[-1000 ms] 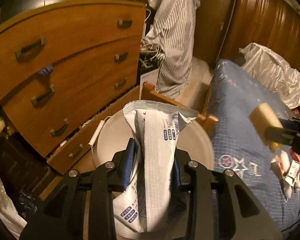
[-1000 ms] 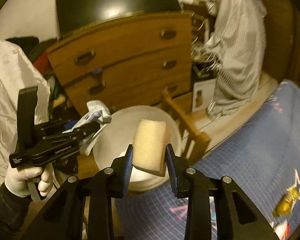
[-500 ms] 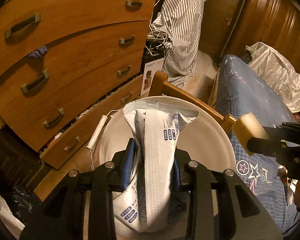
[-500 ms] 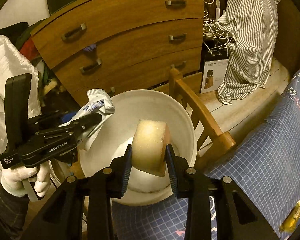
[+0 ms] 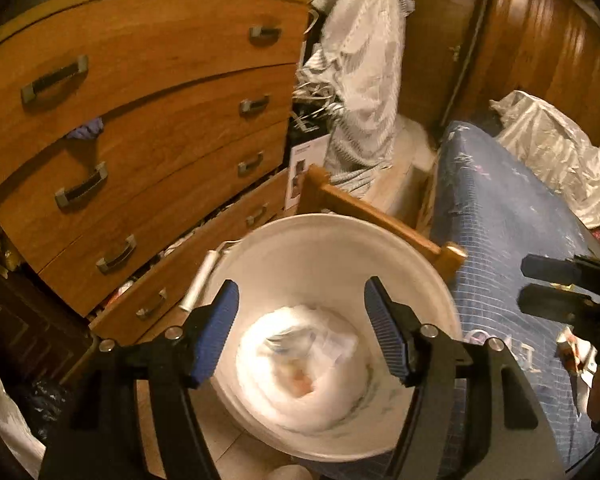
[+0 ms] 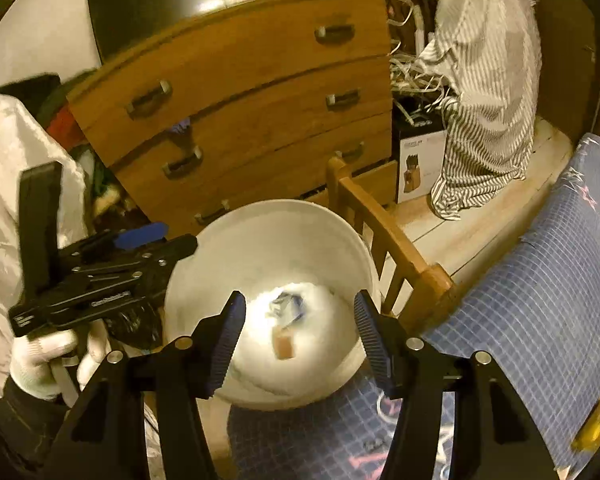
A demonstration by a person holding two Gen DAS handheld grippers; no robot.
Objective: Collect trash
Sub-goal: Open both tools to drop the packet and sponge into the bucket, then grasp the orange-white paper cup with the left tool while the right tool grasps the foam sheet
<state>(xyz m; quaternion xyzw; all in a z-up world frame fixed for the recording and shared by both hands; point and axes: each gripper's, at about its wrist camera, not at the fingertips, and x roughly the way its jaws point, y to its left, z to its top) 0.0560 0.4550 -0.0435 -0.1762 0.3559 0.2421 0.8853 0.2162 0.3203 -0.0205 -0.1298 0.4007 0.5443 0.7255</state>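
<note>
Behind everything, a wooden chest of drawers (image 5: 148, 128) is filling the left of both views, its bottom drawer hanging slightly open, and a bed under a blue checked cover (image 5: 512, 264) is running along the right. Next to the chest a striped garment (image 6: 488, 92) is hanging down to the floor, with a small white box (image 6: 418, 172) sitting at its foot, and crumpled white plastic sheeting (image 5: 556, 156) is lying at the far end of the bed. Between the chest and the bed a wooden chair (image 6: 384, 244) is standing just behind a white bucket (image 5: 332, 236), which is sitting right beside the bed's edge. Inside the bucket, a white plastic liner is bunching up at the bottom, and the trash is lying on it: a white and blue wrapper (image 6: 288, 306) and a small tan sponge (image 6: 285, 346), both blurred. The left gripper (image 5: 302, 330) is hovering over the bucket with its jaws standing wide apart, having just been opening, and nothing is sitting between its blue pads. The right gripper (image 6: 298, 338) is likewise poised above the bucket, its jaws having just been spreading, and it is holding nothing. A hand in a white glove (image 6: 40, 360) is gripping the left gripper's handle at the bucket's left side.
</note>
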